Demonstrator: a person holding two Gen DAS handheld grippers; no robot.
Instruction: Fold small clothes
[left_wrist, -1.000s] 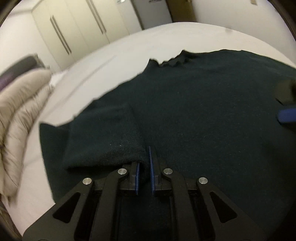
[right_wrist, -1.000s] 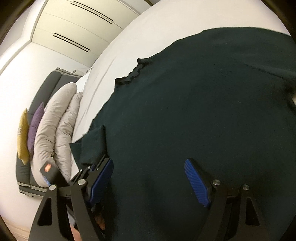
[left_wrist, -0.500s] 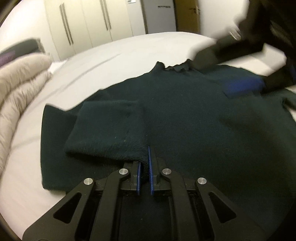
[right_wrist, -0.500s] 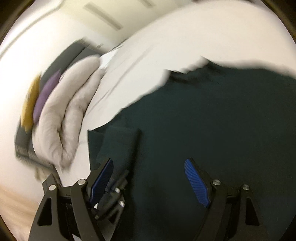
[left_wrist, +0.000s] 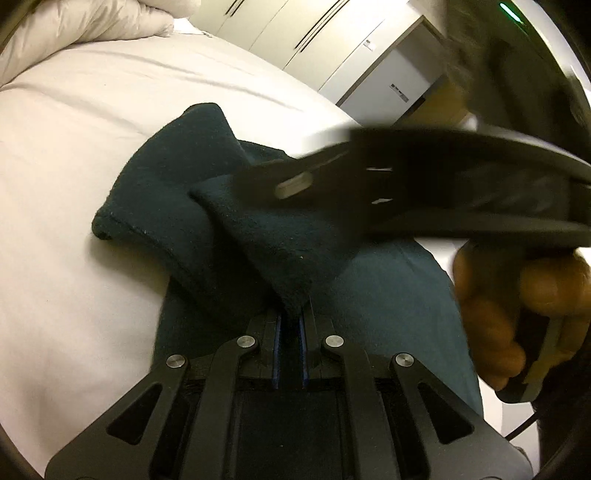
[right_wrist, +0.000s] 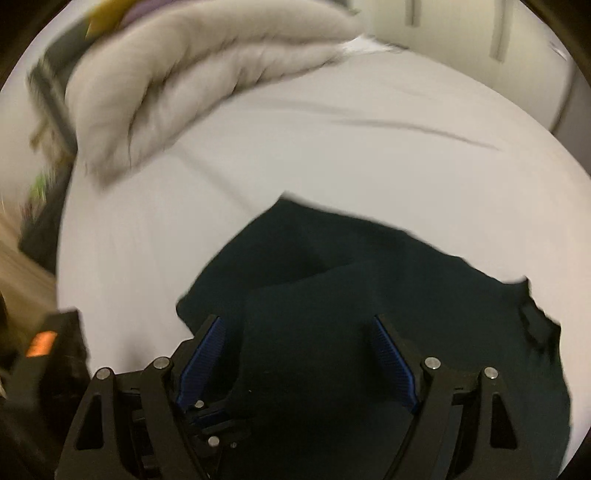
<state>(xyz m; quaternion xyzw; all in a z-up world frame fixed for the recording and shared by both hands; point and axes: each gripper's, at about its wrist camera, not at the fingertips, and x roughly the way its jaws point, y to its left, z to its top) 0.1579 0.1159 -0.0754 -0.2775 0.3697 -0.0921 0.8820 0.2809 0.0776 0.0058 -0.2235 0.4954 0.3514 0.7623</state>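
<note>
a dark teal-green sweater (left_wrist: 207, 236), plain and unpatterned, lay on a white bed sheet (left_wrist: 74, 166). the left gripper (left_wrist: 290, 332) was black with blue pads, as was the right gripper (right_wrist: 299, 362), its blue pads finely ribbed. a pale beige duvet (right_wrist: 177, 74) was bunched behind, beside cream wardrobe doors (left_wrist: 295, 33) with dark handle lines.
</note>
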